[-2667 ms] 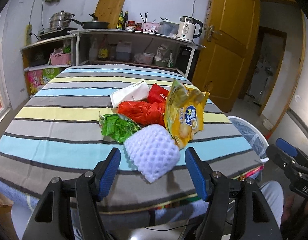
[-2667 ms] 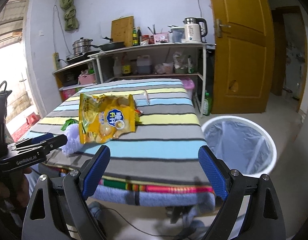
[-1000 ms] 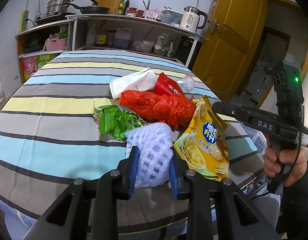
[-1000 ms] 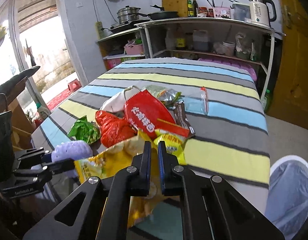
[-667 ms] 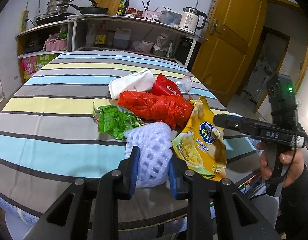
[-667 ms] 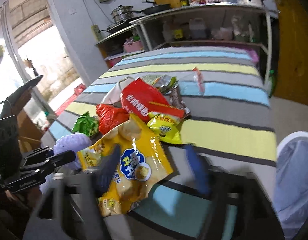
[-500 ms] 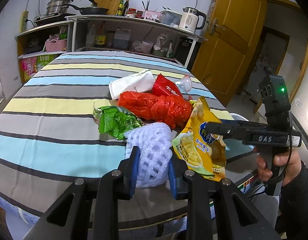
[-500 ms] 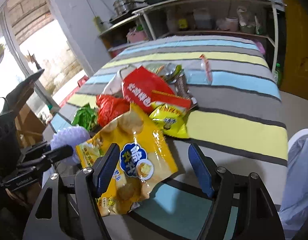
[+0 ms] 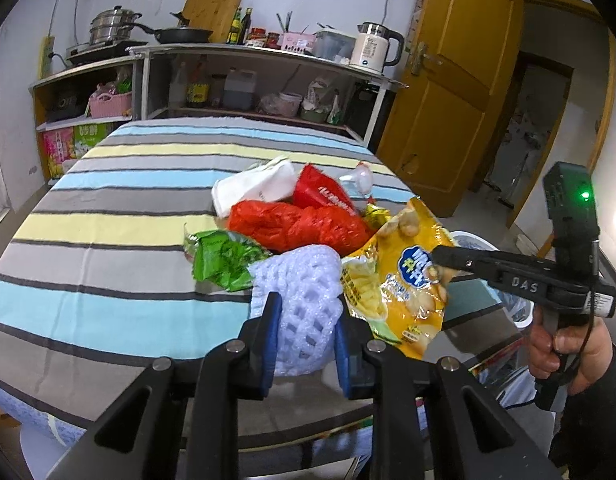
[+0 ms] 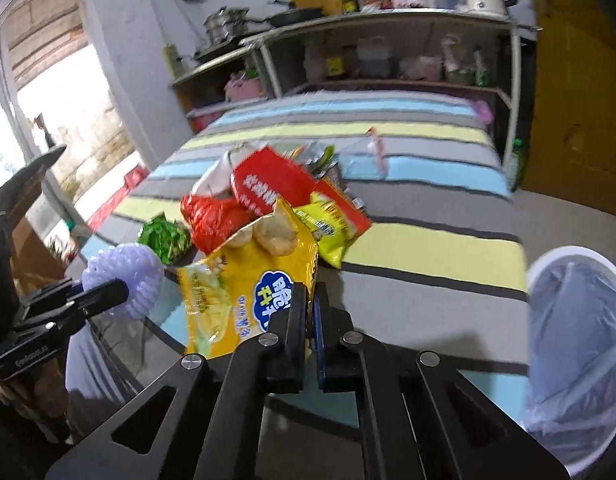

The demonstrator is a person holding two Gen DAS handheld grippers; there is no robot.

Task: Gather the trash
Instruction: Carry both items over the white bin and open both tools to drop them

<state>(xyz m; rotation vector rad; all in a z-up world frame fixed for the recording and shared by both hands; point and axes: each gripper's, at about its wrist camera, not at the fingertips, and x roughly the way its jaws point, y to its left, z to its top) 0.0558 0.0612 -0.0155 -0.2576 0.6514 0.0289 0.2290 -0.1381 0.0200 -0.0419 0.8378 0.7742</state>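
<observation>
On the striped table (image 9: 107, 240), going from the left of the left wrist view, a crumpled green wrapper (image 9: 223, 258) lies at the left edge of the trash pile. Just right of it sits a white foam net (image 9: 303, 300), and the left gripper (image 9: 305, 332) is clamped on that net near the table's front edge: both blue pads press into its sides, and the jaws have just been closing a little further on it. Behind the net lie a red plastic bag (image 9: 299, 226), a white paper bag (image 9: 253, 190) and a red packet (image 9: 322, 192).

Further right is the yellow chip bag (image 9: 404, 284). The right gripper (image 9: 438, 254), held in a hand (image 9: 564, 344) with a dark sleeve, reaches in from the right and bites the bag's right edge. In the right wrist view that gripper (image 10: 311, 312) has its jaws nearly together with the chip bag's (image 10: 243, 292) edge pinched between them; they have just snapped closed on it. The bag looks partly lifted, standing up over the table's near corner, though the view is blurred.

On the floor to the right of the table stands a white trash bin (image 10: 576, 340) lined with a clear bag, well apart from the pile.
</observation>
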